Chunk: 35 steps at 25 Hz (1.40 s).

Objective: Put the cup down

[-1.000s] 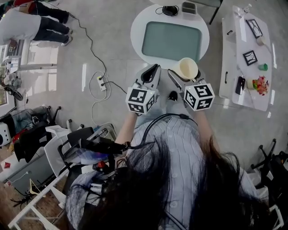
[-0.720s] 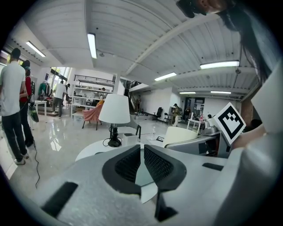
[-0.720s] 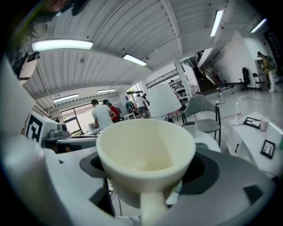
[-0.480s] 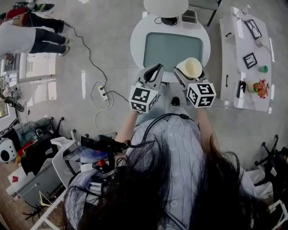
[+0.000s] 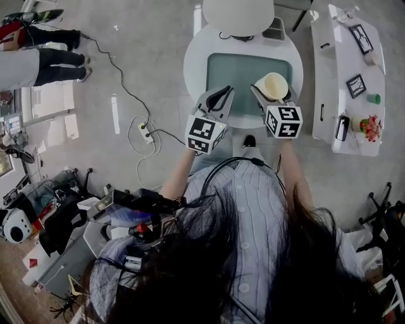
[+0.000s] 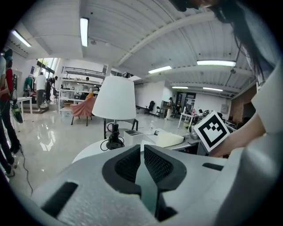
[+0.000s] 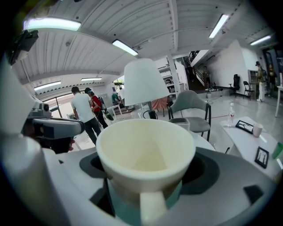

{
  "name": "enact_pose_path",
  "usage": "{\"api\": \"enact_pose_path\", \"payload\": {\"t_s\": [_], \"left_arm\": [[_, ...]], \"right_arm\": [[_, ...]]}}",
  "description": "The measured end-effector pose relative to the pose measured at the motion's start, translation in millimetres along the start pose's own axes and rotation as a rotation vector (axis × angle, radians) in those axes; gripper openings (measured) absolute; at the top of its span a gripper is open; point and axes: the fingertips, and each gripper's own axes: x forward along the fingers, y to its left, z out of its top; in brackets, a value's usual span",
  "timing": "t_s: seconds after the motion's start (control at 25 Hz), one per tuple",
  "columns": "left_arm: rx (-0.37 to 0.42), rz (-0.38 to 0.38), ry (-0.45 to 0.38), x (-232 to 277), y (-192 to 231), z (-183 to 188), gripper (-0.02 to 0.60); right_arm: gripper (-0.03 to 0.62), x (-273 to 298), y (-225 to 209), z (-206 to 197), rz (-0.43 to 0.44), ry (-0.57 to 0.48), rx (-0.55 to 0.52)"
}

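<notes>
A cream cup [image 5: 273, 85] with a handle is held upright between the jaws of my right gripper [image 5: 271, 95], above the near right edge of the round white table [image 5: 195, 50] and its grey-green mat [image 5: 243, 66]. In the right gripper view the cup [image 7: 146, 150] fills the middle, empty inside, with the right gripper [image 7: 146, 176] shut on its lower body. My left gripper [image 5: 220, 99] hovers beside it over the table's near edge. In the left gripper view the left gripper [image 6: 142, 152] has its jaws together with nothing between them.
A white lamp [image 5: 237, 14] stands at the table's far side, with a small grey box [image 5: 274, 30] next to it. A long white side table [image 5: 329, 63] with frames and small items stands at the right. A power strip [image 5: 144, 130] and cable lie on the floor at the left. A person [image 5: 38, 60] stands far left.
Both grippers have moved forward toward the table. The cup, before short of the mat's near edge, now hangs over the mat's near right corner. The grip on the cup is unchanged.
</notes>
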Motion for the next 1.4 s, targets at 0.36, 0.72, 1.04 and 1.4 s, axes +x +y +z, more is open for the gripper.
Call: {"api": "enact_pose_path", "payload": {"t_s": [0.36,0.72,1.04,1.4], "left_arm": [[0.009,-0.050,0.025,33.3,20.4,0.9,0.037],[0.003,-0.052,0.059,41.5,31.0,-7.9,0.037],[0.002,-0.048,0.068,41.8,33.1,-11.6,0.036],[0.013,-0.035,0.073,40.4,33.5,-14.5,0.037]], "right_arm": [[0.417,59.2,-31.9,-13.0,-0.060,0.088,-0.084],[0.419,82.8,-46.0,-43.5,-0.096,0.169,-0.124],[0.419,89.8,-48.9,-43.6,-0.104,0.144,-0.118],[0.419,91.2,-47.0,-47.8,-0.097,0.206,-0.129]]}}
